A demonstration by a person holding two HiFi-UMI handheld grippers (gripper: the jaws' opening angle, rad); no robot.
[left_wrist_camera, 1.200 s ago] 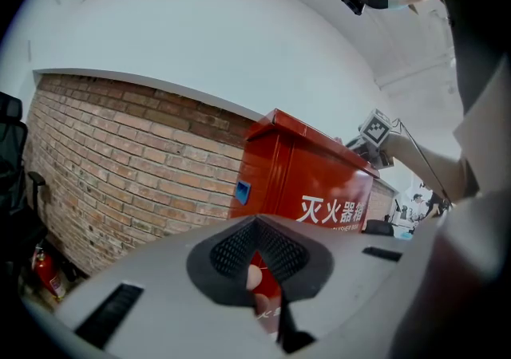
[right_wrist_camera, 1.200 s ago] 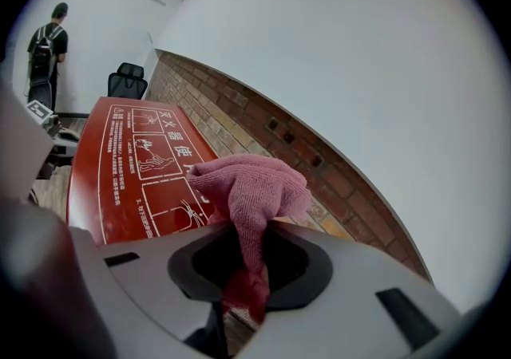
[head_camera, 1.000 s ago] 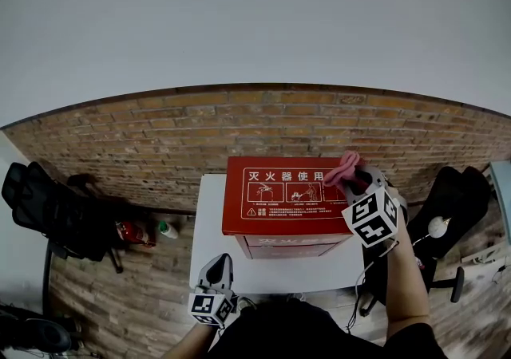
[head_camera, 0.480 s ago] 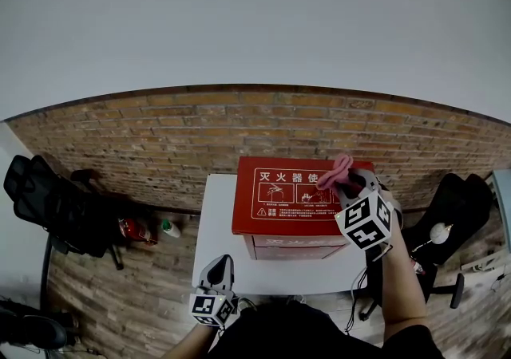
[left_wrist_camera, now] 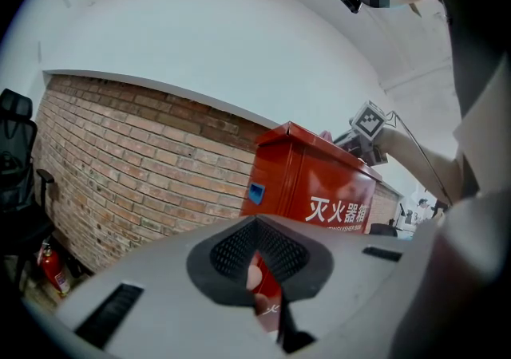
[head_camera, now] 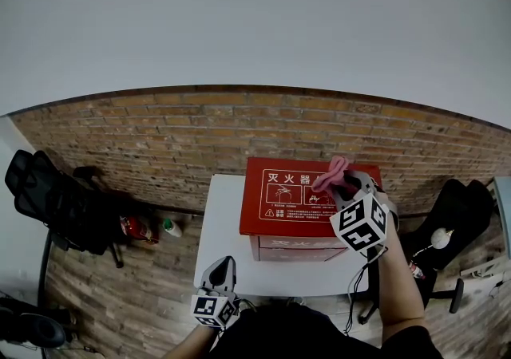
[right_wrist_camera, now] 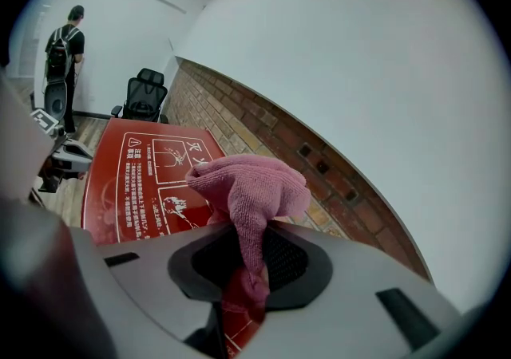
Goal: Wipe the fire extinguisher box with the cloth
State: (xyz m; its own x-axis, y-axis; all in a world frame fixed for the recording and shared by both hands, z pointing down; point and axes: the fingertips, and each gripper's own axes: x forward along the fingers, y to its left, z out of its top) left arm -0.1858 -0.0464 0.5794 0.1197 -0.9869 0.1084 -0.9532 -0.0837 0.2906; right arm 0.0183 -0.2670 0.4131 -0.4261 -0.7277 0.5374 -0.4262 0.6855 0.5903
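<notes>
The red fire extinguisher box point(head_camera: 307, 194) stands on a white desk point(head_camera: 223, 230) that is set against a brick wall point(head_camera: 160, 142). Its top panel, printed with white instruction pictures and Chinese characters, faces up. A pink cloth point(head_camera: 331, 174) lies bunched over the right rear part of that panel. It is pinched in the right tool point(head_camera: 351, 183), whose jaws are closed on the cloth's lower fold while a loose wad stands up ahead of them. The left tool point(head_camera: 217, 282) hangs low at the near edge of the desk, well apart from the box. Its jaws are together with nothing between them.

The step in hand looks like wiping the top panel. Only the free wad can do the cleaning, so the right tool should tilt until the wad lies flat on the metal, with the hard jaw tips held off the paint. Pressure should be light and even. Long overlapping passes from the back edge toward the front would likely cover the printed area without gaps.

The grip on the cloth seems narrow, so a hard drag could pull it free. The box may also slide on the smooth desk, and the idle left tool could brace its front face.
</notes>
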